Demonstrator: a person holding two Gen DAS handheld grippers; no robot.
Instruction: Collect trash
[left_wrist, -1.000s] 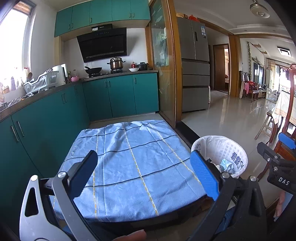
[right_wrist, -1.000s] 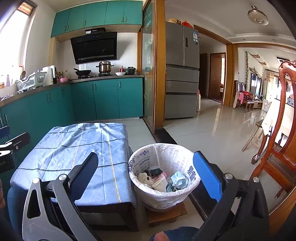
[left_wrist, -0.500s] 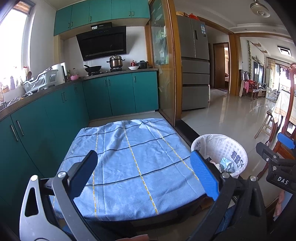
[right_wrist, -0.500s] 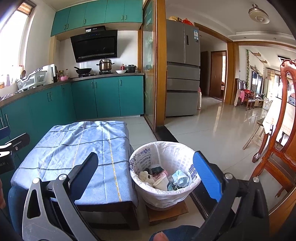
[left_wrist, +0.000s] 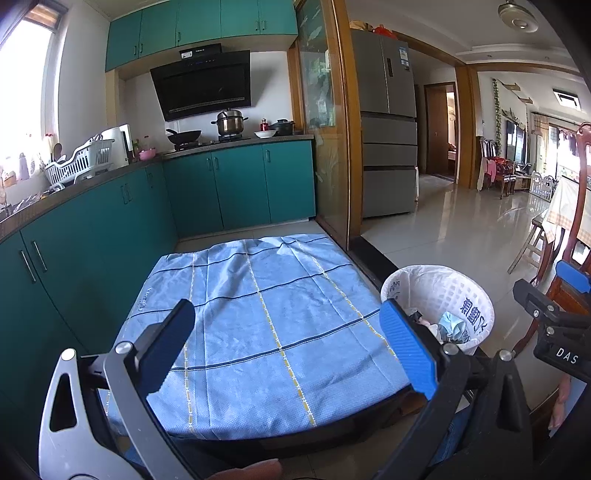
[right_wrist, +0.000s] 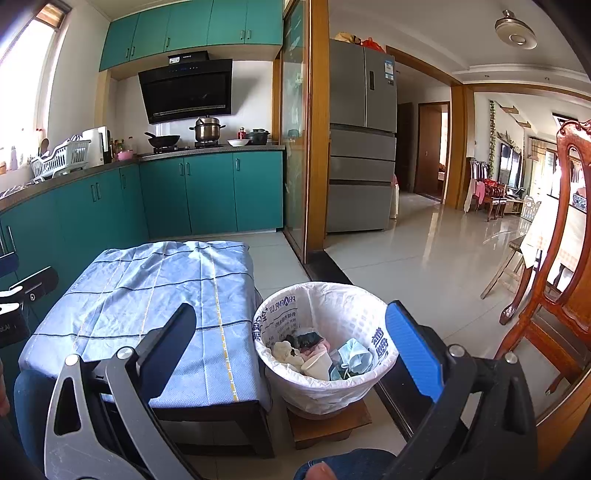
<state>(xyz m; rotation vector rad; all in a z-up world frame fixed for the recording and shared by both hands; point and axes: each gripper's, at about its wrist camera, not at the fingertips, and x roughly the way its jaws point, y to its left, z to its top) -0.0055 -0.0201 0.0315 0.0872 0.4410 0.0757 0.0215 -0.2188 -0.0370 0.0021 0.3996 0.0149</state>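
A white lined trash basket (right_wrist: 325, 384) stands on a small wooden stand to the right of a low table with a blue checked cloth (right_wrist: 147, 295). In the basket lie a paper cup (right_wrist: 317, 365), a blue face mask (right_wrist: 354, 358), crumpled tissue and dark scraps. My right gripper (right_wrist: 291, 347) is open above the basket's near rim and holds nothing. My left gripper (left_wrist: 288, 343) is open and empty over the near half of the blue cloth (left_wrist: 258, 317). The trash basket (left_wrist: 465, 302) is at its right, and part of the right gripper shows at the far right edge.
Teal cabinets (left_wrist: 92, 236) run along the left and the back wall, with a stove and pots on the counter. A glass sliding door frame (right_wrist: 314, 147) and a grey fridge (right_wrist: 362, 147) stand behind. A wooden chair (right_wrist: 554, 295) is close on the right.
Both views drifted slightly; the table and the basket sit a little lower and nearer in frame. Both grippers stayed open and empty.
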